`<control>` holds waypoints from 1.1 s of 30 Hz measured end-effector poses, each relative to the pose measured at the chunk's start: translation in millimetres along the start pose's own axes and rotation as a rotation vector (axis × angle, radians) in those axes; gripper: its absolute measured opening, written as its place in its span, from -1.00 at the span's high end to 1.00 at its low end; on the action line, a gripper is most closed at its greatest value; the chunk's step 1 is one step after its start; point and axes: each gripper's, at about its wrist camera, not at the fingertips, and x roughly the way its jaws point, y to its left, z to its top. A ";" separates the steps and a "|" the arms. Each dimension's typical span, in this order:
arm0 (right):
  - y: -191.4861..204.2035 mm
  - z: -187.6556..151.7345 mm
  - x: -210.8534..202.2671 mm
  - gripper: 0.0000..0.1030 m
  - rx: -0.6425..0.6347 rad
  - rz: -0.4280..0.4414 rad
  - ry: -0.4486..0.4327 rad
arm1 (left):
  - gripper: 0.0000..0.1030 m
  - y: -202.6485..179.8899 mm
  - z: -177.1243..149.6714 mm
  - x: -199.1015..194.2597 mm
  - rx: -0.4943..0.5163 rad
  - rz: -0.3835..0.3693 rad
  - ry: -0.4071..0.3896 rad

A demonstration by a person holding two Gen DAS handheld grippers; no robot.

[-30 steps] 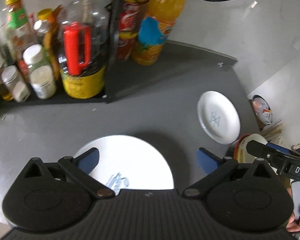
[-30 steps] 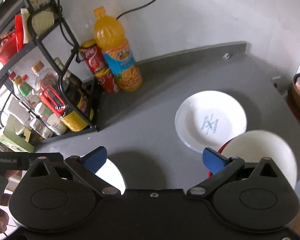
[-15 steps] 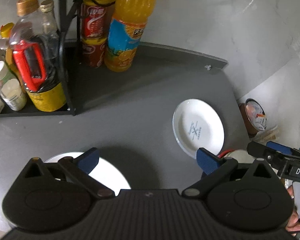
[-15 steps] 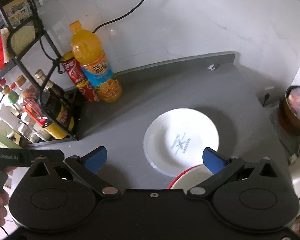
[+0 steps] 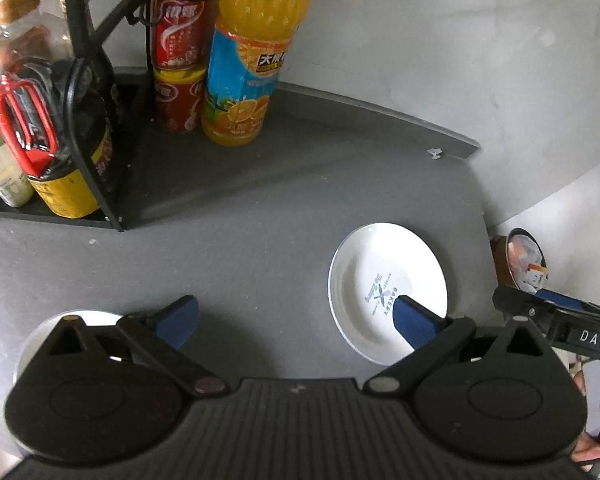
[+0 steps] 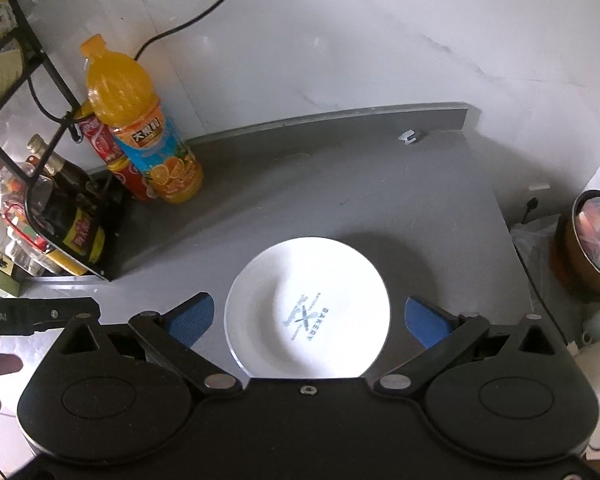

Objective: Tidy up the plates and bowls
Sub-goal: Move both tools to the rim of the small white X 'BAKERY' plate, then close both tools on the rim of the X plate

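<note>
A white plate with a blue bakery logo (image 6: 308, 304) lies flat on the grey counter (image 6: 340, 184). My right gripper (image 6: 308, 322) hovers over it, open, its blue pads either side of the plate and empty. In the left wrist view the same plate (image 5: 384, 280) lies to the right, with the left gripper's right pad over its near edge. My left gripper (image 5: 296, 318) is open and empty above bare counter (image 5: 260, 220). A second white plate (image 5: 96, 318) peeks out at the lower left, mostly hidden behind the gripper body.
An orange juice bottle (image 6: 140, 120) and red cans (image 6: 108, 148) stand at the back left beside a black wire rack (image 5: 80, 92) of sauce bottles. A brown waste bin (image 6: 592, 240) sits off the counter's right edge. A black cable (image 6: 196, 20) runs down the wall.
Both grippers have swung right and forward. The logo plate has moved to the middle of the right view; the red-rimmed bowl has left it. The near white plate has slid to the left view's lower left.
</note>
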 end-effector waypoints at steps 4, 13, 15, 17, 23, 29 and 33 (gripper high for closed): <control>-10.9 11.9 15.4 -0.99 -0.027 0.005 0.030 | -0.97 -6.1 0.1 14.5 -0.038 0.014 -0.018; -37.4 29.2 57.5 -0.99 -0.055 0.057 0.127 | -0.93 -11.0 -2.9 62.6 -0.139 0.041 0.011; -41.3 31.0 65.8 -0.98 -0.070 0.054 0.147 | -0.90 -11.0 -5.6 75.1 -0.164 0.043 0.020; -44.6 32.8 74.7 -0.95 -0.085 0.049 0.164 | -0.79 -10.7 -7.7 88.0 -0.183 0.047 0.034; -57.9 35.6 102.1 -0.75 -0.100 0.073 0.212 | -0.43 -12.2 -12.0 119.5 -0.217 0.051 0.077; -68.9 31.7 137.6 -0.43 -0.099 0.061 0.304 | 0.03 -9.8 -17.5 148.1 -0.265 0.053 0.127; -74.7 27.0 155.1 -0.26 -0.093 0.065 0.349 | 0.13 -6.2 -21.8 158.8 -0.295 0.030 0.142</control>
